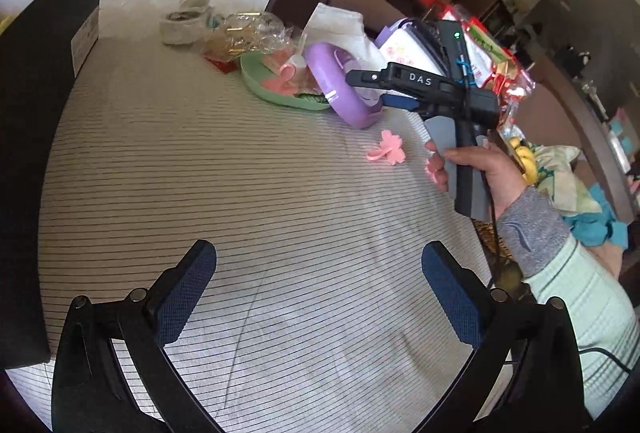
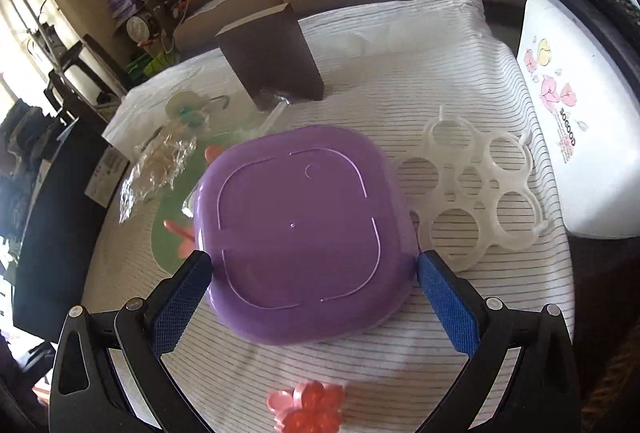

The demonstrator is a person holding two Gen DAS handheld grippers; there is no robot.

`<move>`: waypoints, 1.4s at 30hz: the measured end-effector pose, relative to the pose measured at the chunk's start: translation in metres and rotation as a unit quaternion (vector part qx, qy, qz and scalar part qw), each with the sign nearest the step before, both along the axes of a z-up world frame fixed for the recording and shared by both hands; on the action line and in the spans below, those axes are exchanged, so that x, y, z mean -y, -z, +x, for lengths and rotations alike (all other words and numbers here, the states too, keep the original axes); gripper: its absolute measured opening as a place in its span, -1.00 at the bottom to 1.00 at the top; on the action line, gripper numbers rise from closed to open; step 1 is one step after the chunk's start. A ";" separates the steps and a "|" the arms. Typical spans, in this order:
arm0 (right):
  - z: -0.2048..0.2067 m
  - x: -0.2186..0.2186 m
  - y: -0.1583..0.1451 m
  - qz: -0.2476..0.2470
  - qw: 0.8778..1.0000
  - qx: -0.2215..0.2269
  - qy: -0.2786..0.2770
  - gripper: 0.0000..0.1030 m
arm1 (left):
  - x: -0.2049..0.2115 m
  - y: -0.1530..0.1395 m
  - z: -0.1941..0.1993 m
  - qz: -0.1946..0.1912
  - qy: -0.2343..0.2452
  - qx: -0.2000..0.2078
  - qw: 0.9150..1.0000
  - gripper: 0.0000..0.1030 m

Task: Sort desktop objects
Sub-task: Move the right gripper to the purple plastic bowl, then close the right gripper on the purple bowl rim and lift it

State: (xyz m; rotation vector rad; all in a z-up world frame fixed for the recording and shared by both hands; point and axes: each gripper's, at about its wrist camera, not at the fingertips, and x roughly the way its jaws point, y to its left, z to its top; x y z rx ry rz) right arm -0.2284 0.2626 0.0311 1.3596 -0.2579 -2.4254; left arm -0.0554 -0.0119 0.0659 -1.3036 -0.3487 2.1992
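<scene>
Because the purple bowl (image 2: 298,233) sits tilted on edge between the right gripper (image 2: 314,293)'s blue pads, its base facing the right wrist camera and its far rim leaning on the green plate (image 2: 166,233), the hold looks precarious. The pads (image 2: 184,289) stand at the bowl's two sides, seemingly touching its curved wall; whether they truly clamp it or merely bracket it I cannot tell. From the left wrist view the bowl (image 1: 340,89) rests with its lower edge on the striped tablecloth (image 1: 240,193), at the right gripper's tip.

My judgement is that the smooth, rounded plastic could slide out of the pads if the squeeze is light, dropping the bowl back onto the plate. There it could scatter the pink flower clips (image 2: 184,237) lying on the plate, or knock the crinkled cellophane packet (image 2: 160,161) just behind.

A swing to the right risks clipping the translucent ring tray (image 2: 472,189) lying just beside the bowl, and beyond it the white floral box (image 2: 580,121). Another pink flower clip (image 2: 308,409) lies on the cloth under the gripper, where a lowering move could press on it.

Well apart from all this, the left gripper (image 1: 320,293) hovers over bare cloth with its fingers wide apart, holding nothing.
</scene>
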 end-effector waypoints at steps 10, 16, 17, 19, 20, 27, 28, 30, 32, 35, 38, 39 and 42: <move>0.017 0.020 0.002 -0.075 0.994 0.027 -0.075 1.00 | 0.002 0.005 -0.005 0.006 -0.001 0.015 1.000 1.00; 0.061 0.058 -0.021 0.030 0.994 -0.025 -0.098 1.00 | 0.009 0.005 -0.006 0.022 -0.010 0.025 0.999 1.00; 0.065 0.064 -0.026 0.089 0.991 -0.052 -0.086 1.00 | 0.010 0.005 -0.007 0.024 -0.012 0.027 0.999 1.00; 0.068 0.078 -0.031 0.184 0.974 -0.097 -0.086 1.00 | 0.012 0.006 -0.009 0.028 -0.016 0.031 0.999 1.00; 0.065 0.085 -0.031 0.217 0.966 -0.108 -0.089 1.00 | 0.013 0.006 -0.009 0.030 -0.017 0.033 0.999 1.00; 0.029 0.120 -0.017 0.264 0.958 -0.088 -0.070 1.00 | 0.018 0.001 -0.012 0.035 -0.028 0.029 0.999 1.00; 0.025 0.126 -0.012 0.276 0.955 -0.081 -0.069 1.00 | 0.019 0.000 -0.013 0.038 -0.030 0.030 0.998 1.00; 0.020 0.129 -0.007 0.281 0.955 -0.081 -0.057 0.98 | 0.022 -0.002 -0.014 0.043 -0.033 0.032 0.998 1.00; 0.014 0.124 -0.003 0.273 0.959 -0.071 -0.038 0.73 | 0.025 -0.004 -0.015 0.050 -0.034 0.034 0.998 1.00; 0.019 0.113 -0.012 0.240 0.967 -0.079 -0.027 0.65 | 0.028 -0.006 -0.015 0.062 -0.035 0.039 0.997 1.00; 0.027 0.094 -0.032 0.170 0.982 -0.080 -0.006 0.42 | 0.030 -0.006 -0.015 0.076 -0.036 0.046 0.995 1.00; 0.030 0.084 -0.040 0.139 0.987 -0.078 0.004 0.29 | 0.031 -0.006 -0.015 0.079 -0.037 0.047 0.995 1.00; 0.038 0.053 -0.054 0.043 0.997 -0.059 0.037 0.04 | 0.032 -0.006 -0.015 0.083 -0.039 0.048 0.995 1.00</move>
